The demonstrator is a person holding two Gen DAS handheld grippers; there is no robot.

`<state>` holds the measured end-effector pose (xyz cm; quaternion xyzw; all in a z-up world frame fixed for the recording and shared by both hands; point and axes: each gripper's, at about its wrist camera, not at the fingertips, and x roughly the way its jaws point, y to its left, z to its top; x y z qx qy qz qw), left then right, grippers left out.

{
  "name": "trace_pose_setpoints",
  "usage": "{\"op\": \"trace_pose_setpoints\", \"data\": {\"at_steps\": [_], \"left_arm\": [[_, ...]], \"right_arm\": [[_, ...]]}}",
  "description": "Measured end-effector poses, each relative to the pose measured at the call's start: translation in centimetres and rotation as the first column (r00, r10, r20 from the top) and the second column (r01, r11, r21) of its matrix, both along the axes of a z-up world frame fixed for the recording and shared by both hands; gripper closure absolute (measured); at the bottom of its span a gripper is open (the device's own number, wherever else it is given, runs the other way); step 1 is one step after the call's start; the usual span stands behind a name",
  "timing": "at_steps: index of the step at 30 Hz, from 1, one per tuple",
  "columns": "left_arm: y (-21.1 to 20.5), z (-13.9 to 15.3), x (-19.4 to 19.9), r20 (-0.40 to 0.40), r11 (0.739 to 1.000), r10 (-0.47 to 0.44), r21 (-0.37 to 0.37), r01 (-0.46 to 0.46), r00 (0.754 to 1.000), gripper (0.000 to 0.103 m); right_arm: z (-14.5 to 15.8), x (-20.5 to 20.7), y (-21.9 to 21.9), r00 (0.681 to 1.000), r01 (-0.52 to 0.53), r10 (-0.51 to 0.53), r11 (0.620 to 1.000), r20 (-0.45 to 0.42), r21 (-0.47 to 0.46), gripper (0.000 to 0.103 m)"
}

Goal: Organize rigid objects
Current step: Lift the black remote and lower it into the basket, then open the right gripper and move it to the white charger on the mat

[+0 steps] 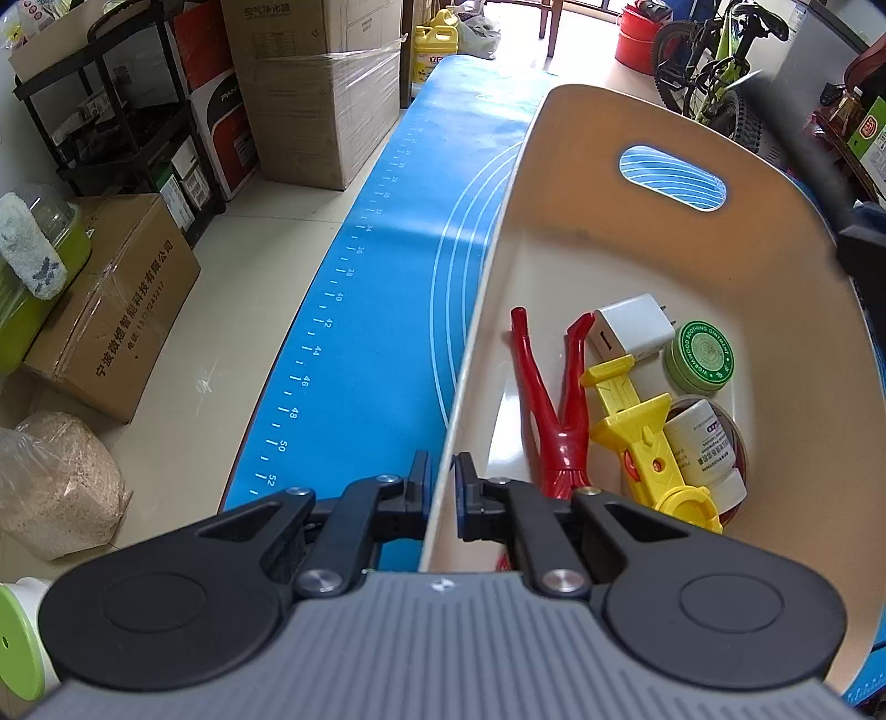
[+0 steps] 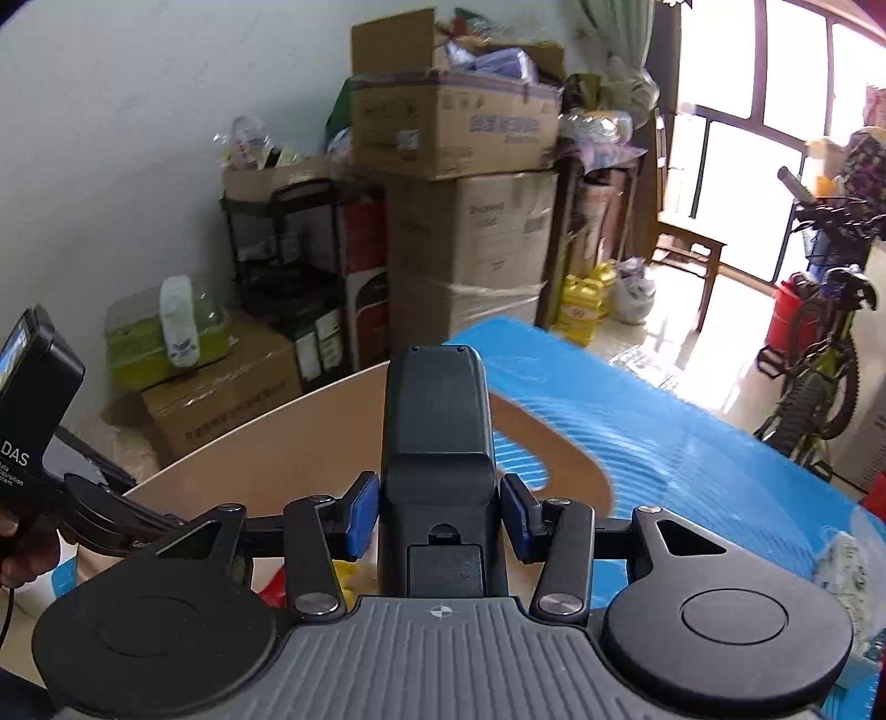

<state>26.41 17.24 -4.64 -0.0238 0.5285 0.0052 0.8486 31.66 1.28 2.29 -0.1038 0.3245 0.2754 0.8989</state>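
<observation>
My left gripper (image 1: 442, 493) is shut on the near left rim of a beige bin (image 1: 653, 243) on the blue mat (image 1: 398, 266). Inside the bin lie a red figure (image 1: 545, 410), a yellow toy tool (image 1: 645, 437), a white charger (image 1: 628, 327), a green ointment tin (image 1: 700, 357) and a white bottle (image 1: 706, 443). My right gripper (image 2: 440, 507) is shut on a black remote-like device (image 2: 437, 421) and holds it above the bin (image 2: 288, 443). The left gripper's body (image 2: 39, 421) shows at the left of the right wrist view.
Cardboard boxes (image 1: 315, 88) and a black shelf (image 1: 127, 111) stand on the floor left of the table. A bicycle (image 1: 720, 72) and a red bucket (image 1: 637, 39) stand at the far end. A white and blue object (image 2: 847, 559) lies on the mat at the right.
</observation>
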Motion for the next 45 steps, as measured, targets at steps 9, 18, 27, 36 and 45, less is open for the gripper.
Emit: {"op": "trace_pose_setpoints", "data": {"at_steps": [9,18,27,36,45], "left_arm": [[0.3,0.1,0.0,0.003,1.000,-0.001,-0.008,0.001,1.000,0.092],[0.1,0.1,0.0,0.003,1.000,-0.002,-0.006,0.002,1.000,0.093],[0.2,0.1,0.0,0.003,1.000,-0.001,-0.007,0.001,1.000,0.093],[0.4,0.2,0.0,0.003,1.000,0.000,-0.009,0.000,1.000,0.093],[0.3,0.1,-0.1,0.004,1.000,-0.002,-0.001,0.002,1.000,0.093]], "right_arm": [[-4.3,0.0,5.1,0.989,-0.098,0.078,0.981,-0.125,-0.167,0.050],[-6.0,-0.4,5.4,0.982,-0.109,0.074,0.973,-0.172,-0.204,0.049],[-1.8,-0.7,-0.9,0.999,0.002,-0.006,0.994,-0.041,-0.110,0.039],[-1.5,1.7,-10.0,0.975,0.220,-0.223,0.964,-0.002,-0.151,0.036],[-6.7,3.9,-15.6,0.937,0.317,-0.345,0.910,-0.061,-0.268,0.031]]}}
